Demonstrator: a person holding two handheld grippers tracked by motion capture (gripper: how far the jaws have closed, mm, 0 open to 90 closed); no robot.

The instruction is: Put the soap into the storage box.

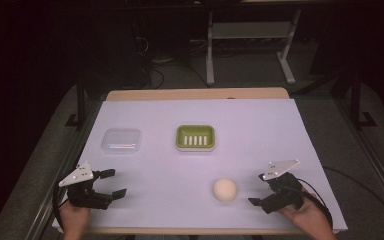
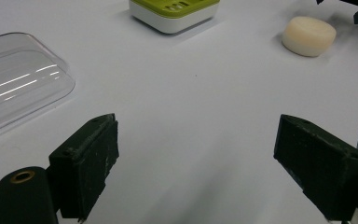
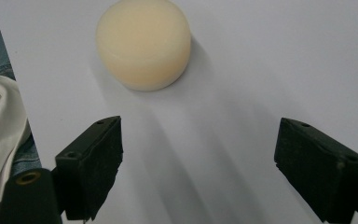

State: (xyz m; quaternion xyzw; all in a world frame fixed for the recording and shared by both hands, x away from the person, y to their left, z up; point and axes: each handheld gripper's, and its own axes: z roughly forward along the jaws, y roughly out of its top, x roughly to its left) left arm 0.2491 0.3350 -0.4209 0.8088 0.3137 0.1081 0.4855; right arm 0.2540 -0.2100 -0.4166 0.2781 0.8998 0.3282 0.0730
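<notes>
A round cream soap bar lies on the white table near the front, also seen at the soap bar and close ahead as the soap bar. A green soap dish with a slotted insert sits mid-table; the soap dish shows at the top of the left gripper view. A clear plastic lid rests left of it, the lid near my left jaws. My left gripper is open at the front left. My right gripper is open, just right of the soap, jaws apart and empty.
The white sheet covers the table; its front edge runs just before my hands. Metal table legs and cables stand on the dark floor beyond the far edge. In the right gripper view, cloth shows past the table edge.
</notes>
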